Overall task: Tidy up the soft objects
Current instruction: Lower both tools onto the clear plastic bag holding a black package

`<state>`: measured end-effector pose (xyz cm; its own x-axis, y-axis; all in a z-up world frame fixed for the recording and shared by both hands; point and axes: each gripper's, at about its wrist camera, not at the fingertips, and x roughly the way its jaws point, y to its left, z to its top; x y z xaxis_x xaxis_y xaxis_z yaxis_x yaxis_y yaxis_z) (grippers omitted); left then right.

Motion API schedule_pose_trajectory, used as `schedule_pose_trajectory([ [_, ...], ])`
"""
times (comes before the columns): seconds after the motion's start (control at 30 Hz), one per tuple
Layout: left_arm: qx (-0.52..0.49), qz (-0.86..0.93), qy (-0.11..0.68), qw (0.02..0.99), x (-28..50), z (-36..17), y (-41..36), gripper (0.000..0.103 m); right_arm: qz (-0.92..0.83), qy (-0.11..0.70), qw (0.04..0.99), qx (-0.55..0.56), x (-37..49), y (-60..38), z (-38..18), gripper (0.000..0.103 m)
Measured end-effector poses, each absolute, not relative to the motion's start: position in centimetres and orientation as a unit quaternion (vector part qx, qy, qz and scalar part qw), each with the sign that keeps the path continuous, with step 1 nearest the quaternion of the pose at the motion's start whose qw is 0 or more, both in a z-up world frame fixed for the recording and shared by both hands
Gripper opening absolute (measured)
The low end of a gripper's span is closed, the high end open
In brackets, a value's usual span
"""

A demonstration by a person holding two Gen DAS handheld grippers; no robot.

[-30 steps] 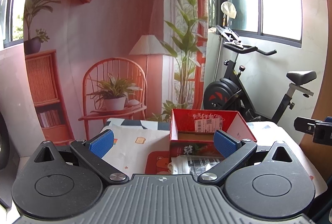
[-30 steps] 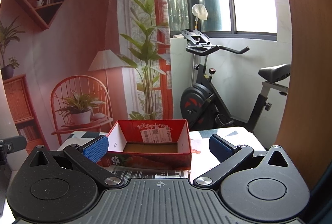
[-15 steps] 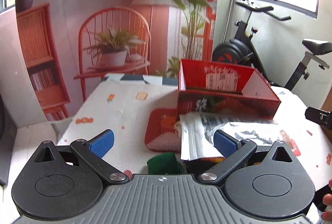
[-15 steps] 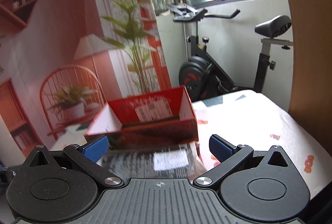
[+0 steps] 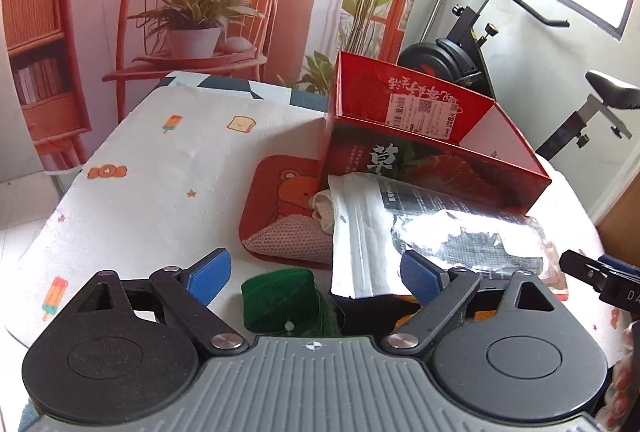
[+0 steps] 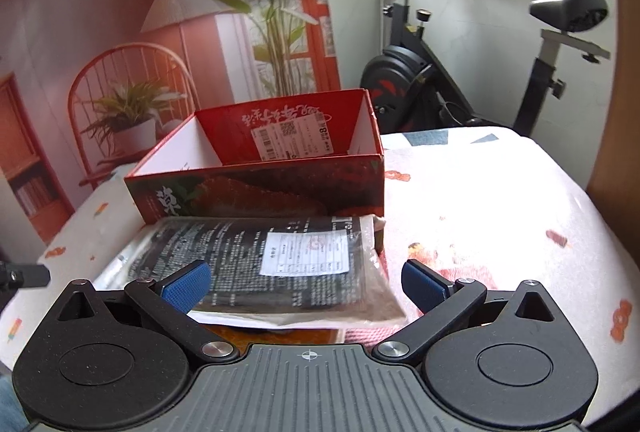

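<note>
on my left feed the red box (image 5: pixel 436 147) stands open on the surface (image 5: pixel 160 167), a white barcode sticker (image 5: pixel 424 111) on its inner wall with a bold "8" i can read; the rest of the print is too small. a big white chinese character (image 5: pixel 380 157) marks its front. just in front of the box lies a plastic pouch (image 5: pixel 420 228) of dark fine print; my right feed shows a white label (image 6: pixel 306 252) on it, unreadable. the pouch lies partly on a red bear mat (image 5: pixel 280 199), with a cream cloth (image 5: pixel 324 207) under its edge. a green cloth (image 5: pixel 286 302) sits nearest. my left tool (image 5: pixel 316 274) has just been closing slightly but stands wide apart, holding nothing, green cloth below the gap. my right tool (image 6: pixel 306 286) is spread wide over the pouch, gripping nothing.
</note>
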<state>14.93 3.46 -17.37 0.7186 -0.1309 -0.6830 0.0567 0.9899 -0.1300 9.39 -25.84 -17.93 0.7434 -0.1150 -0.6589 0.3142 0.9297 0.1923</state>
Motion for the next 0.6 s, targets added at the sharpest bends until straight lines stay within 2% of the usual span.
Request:
schedule_pose_trajectory([
  [0.13,-0.021,-0.058,0.375,0.925,16.6,-17.1,2.5,0.087,-0.087,0.371,0.913,0.144,11.6,-27.3,-18.5,0.096],
  [0.4,0.028,-0.108,0.422,0.899,22.0,-17.1,0.3,0.070,-0.036,0.431,0.889,0.149,16.7,-30.1,-19.5,0.095],
  [0.6,0.027,-0.148,0.478,0.865,26.1,-19.2,-0.7,0.067,-0.021,0.478,0.860,0.177,19.7,-31.9,-22.0,0.090],
])
